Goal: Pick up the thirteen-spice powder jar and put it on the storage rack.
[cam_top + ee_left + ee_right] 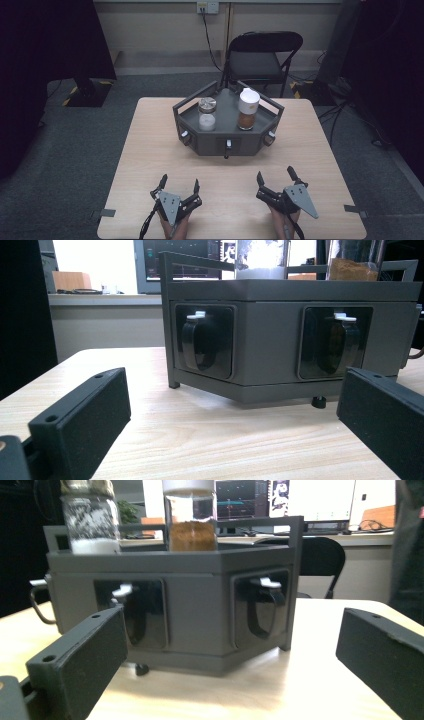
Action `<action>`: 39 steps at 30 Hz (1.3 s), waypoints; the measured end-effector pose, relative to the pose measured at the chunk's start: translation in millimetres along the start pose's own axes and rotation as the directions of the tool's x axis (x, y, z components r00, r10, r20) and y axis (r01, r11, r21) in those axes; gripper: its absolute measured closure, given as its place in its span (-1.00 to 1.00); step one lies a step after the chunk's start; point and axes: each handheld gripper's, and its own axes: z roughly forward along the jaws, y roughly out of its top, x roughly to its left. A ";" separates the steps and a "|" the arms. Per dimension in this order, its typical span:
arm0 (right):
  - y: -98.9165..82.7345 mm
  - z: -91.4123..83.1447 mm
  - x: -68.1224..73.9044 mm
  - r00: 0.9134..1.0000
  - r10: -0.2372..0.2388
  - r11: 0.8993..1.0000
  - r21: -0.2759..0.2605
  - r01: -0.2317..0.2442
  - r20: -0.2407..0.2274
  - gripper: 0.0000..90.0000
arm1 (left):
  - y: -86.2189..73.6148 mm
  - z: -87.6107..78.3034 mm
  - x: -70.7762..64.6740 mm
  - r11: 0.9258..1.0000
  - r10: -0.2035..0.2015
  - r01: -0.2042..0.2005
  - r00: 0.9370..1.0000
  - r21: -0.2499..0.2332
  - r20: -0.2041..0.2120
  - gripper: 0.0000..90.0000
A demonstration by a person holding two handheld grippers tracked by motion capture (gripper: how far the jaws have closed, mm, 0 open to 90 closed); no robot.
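Light wooden table [150, 165], grey carpet around it, black folding chair [260, 60] at the far side.

Dark grey six-sided rack [227, 142] on the far half of the table, centred, low rails around the top tray, recessed pockets in the side walls. In the left gripper view, rack [270, 345] straight ahead with two pockets facing, each with a black loop handle [197, 342] topped by a white tab. In the right gripper view, rack [200, 605] likewise ahead, two pockets with handles [262, 610], small black foot beneath.

Two jars upright on the rack's tray, near each other, apart. Taller jar with white lid [248, 109], brown powder in the lower part, on the right. Shorter jar with metal lid [207, 114], white powder inside, on the left. In the right gripper view, brown jar [190, 530] and white jar [91, 525] both behind the front rail.

Left gripper [179, 186] at the near left of the table, jaws spread wide, nothing between them, well short of the rack. Right gripper [275, 176] at the near right, jaws likewise spread, holding nothing. Both held from below by hands at the table's near edge, grey three-cornered plate on top of each.
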 end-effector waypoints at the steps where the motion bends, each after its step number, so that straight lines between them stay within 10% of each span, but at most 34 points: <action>1: -1.8 -0.9 -0.7 1.000 0.010 1.000 0.004 -0.010 -0.001 -1.00 | 0.0 0.0 -0.2 1.000 0.000 0.000 1.000 0.000 -0.001 -1.00; 39: -30.8 -18.1 14.1 0.997 -0.038 0.999 -0.014 0.039 0.063 -1.00 | -0.1 -0.1 -0.1 1.000 0.000 0.000 1.000 0.000 -0.001 -1.00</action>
